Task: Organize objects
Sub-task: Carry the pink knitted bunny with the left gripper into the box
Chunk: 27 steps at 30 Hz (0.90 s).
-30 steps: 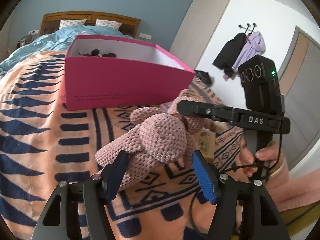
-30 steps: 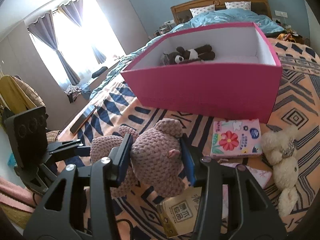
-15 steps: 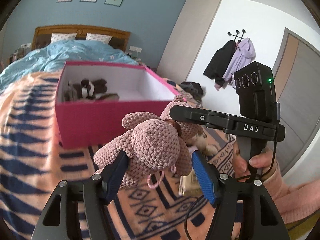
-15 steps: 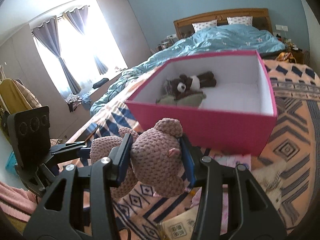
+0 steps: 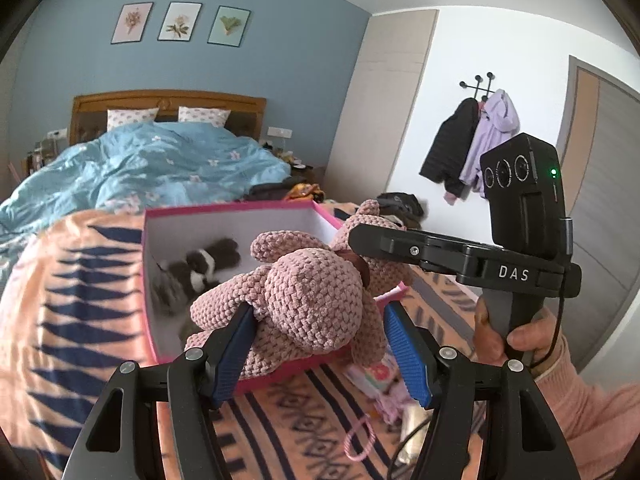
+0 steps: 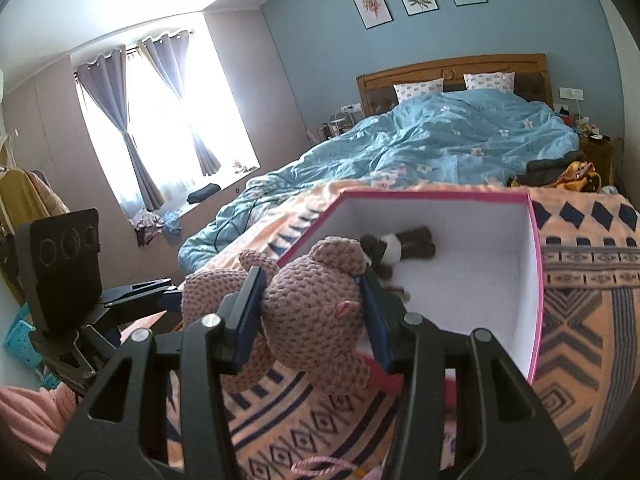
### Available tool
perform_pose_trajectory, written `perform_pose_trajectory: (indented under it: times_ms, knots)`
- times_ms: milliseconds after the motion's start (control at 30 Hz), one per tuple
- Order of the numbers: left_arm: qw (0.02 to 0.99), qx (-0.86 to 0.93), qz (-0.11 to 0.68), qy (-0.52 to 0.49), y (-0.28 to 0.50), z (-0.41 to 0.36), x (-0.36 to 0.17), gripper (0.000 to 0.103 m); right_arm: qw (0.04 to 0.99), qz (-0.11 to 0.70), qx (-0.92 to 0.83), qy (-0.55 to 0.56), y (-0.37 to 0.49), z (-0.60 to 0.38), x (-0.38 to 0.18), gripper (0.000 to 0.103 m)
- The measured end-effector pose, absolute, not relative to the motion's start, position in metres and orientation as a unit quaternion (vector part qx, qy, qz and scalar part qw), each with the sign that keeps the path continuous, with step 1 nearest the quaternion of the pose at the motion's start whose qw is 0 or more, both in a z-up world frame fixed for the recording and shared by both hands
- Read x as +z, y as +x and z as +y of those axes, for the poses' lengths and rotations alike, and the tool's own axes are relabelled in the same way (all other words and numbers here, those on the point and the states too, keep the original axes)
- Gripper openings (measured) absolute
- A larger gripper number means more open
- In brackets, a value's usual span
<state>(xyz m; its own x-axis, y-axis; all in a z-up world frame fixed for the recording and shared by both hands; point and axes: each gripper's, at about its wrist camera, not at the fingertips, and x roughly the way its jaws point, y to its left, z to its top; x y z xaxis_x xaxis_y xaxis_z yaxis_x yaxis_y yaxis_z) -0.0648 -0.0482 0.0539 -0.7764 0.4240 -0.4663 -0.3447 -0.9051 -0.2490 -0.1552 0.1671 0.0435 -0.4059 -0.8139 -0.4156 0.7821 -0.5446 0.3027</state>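
Both tongs pinch the pink crocheted teddy bear, left tongs on its body and right tongs on its head, sharing its limp bulk above the near rim of the pink box, apparently for lowering beside the dark plush toy inside.

rumpled blue duvet sprawling over the bed, three flower prints hanging on the blue wall, jackets dangling from hooks, curtains glowing

Home bedroom: wooden-headboard bed, blue duvet, 3 framed prints, curtained window, coat hooks.
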Motion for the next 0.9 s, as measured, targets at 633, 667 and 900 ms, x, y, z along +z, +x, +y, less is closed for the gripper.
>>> perform_pose_trajectory:
  times_ms: [633, 667, 900]
  knots:
    - [0.161, 0.934, -0.093, -0.304, -0.143, -0.078, 0.033, 0.066, 0.461, -0.025, -0.834, 0.303, -0.233, 0.121, 0.029, 0.049]
    - [0.16, 0.933, -0.097, -0.308, -0.147, -0.08, 0.031, 0.066, 0.46, -0.022, -0.833, 0.306, -0.236, 0.119, 0.028, 0.049]
    - [0.144, 0.926, -0.109, -0.33, -0.161, -0.089, 0.015, 0.066, 0.454, -0.01, -0.826, 0.333, -0.252, 0.104, 0.013, 0.05]
